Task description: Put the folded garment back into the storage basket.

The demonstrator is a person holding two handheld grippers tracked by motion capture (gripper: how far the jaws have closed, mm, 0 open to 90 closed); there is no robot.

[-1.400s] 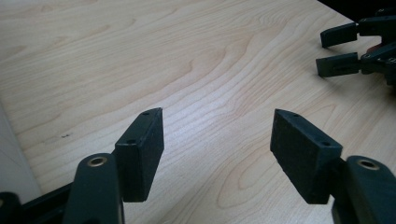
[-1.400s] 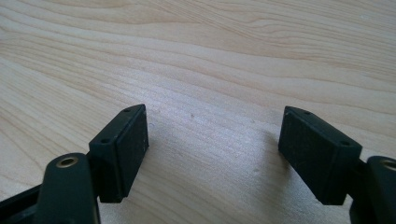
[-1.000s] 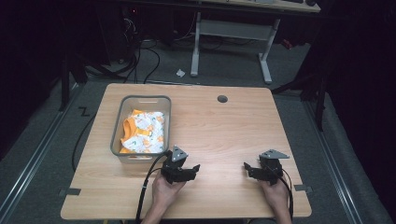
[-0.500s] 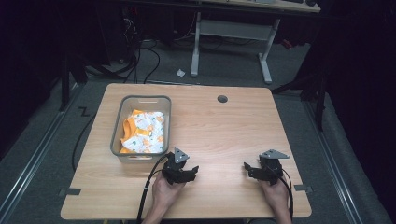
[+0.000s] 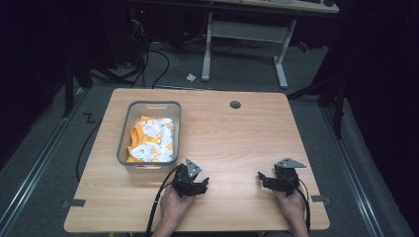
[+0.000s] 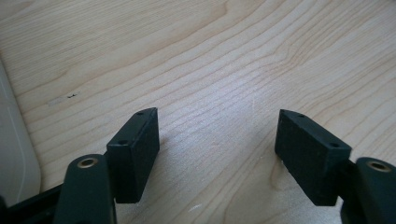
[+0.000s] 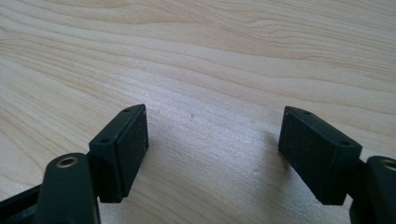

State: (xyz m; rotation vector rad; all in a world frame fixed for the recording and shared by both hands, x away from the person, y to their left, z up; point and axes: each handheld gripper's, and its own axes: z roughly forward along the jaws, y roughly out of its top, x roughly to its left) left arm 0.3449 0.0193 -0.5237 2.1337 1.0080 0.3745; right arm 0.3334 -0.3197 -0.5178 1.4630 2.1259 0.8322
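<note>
A grey plastic bin (image 5: 124,142) stands on the left part of the wooden table (image 5: 237,133), holding a crumpled white and orange cloth (image 5: 153,140). My left gripper (image 5: 195,180) rests low over the table just right of the bin's near corner. Its jaws have just been opening, and in the left gripper view this gripper (image 6: 217,116) is open with bare wood between the pads. My right gripper (image 5: 269,178) sits near the front right of the table. It (image 7: 214,112) is also open over bare wood.
A pale edge of the bin (image 6: 14,154) shows at the left of the left gripper view. A small dark round grommet (image 5: 235,104) sits near the table's far edge. Cables and a white desk frame (image 5: 244,34) lie on the floor beyond the table.
The left gripper has shifted very slightly toward the near edge. The right gripper has kept still.
</note>
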